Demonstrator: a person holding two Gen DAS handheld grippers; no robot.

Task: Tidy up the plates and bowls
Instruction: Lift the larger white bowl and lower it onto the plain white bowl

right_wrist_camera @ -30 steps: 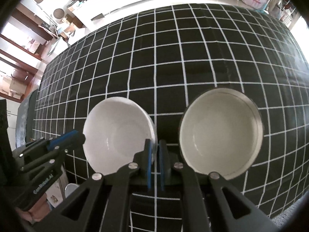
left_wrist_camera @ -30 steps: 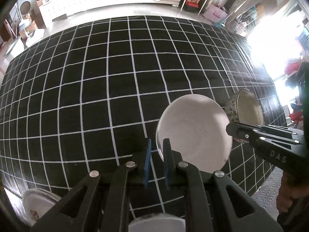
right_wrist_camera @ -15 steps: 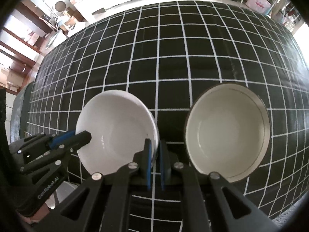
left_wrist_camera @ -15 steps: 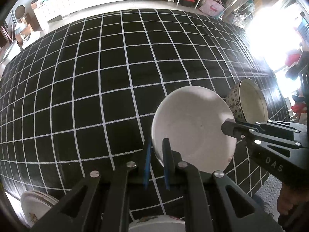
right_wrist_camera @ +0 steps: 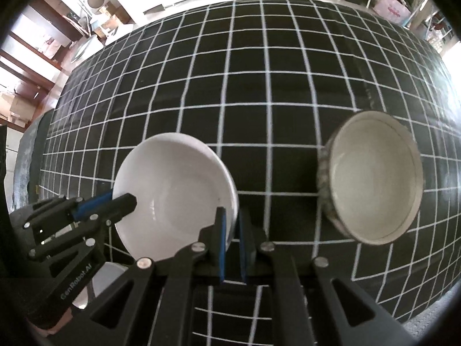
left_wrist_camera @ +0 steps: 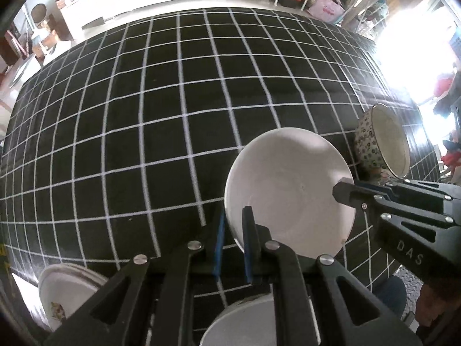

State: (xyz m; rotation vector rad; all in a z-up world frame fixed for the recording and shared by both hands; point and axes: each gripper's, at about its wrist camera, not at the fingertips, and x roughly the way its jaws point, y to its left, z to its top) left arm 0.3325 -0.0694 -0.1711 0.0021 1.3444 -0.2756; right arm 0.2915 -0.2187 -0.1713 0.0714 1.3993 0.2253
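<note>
The left gripper (left_wrist_camera: 232, 222) is pinching the near-left rim of the white bowl (left_wrist_camera: 288, 193), its blue-lined jaws nearly together with the thin rim caught between them. The right gripper (right_wrist_camera: 230, 225) is clamping the opposite rim of the same bowl (right_wrist_camera: 175, 193), one jaw standing inside the bowl and one outside, the gap barely wider than the rim. In each wrist view the other gripper is showing as a black tip reaching onto the bowl's far edge (left_wrist_camera: 345, 193) (right_wrist_camera: 126, 201).

Nearer than the white bowl, at the tablecloth's near edge, a stack of plates (left_wrist_camera: 66, 297) with a small floral mark is sitting to the left, and a grey-white dish (left_wrist_camera: 245, 323) is lying right under the left gripper.

Beyond the white bowl's right side, apart from it, a patterned bowl (right_wrist_camera: 371, 176) (left_wrist_camera: 380, 147) is resting on the black grid tablecloth (left_wrist_camera: 144, 115). The cloth is stretching bare beyond the bowls to the far edge.
</note>
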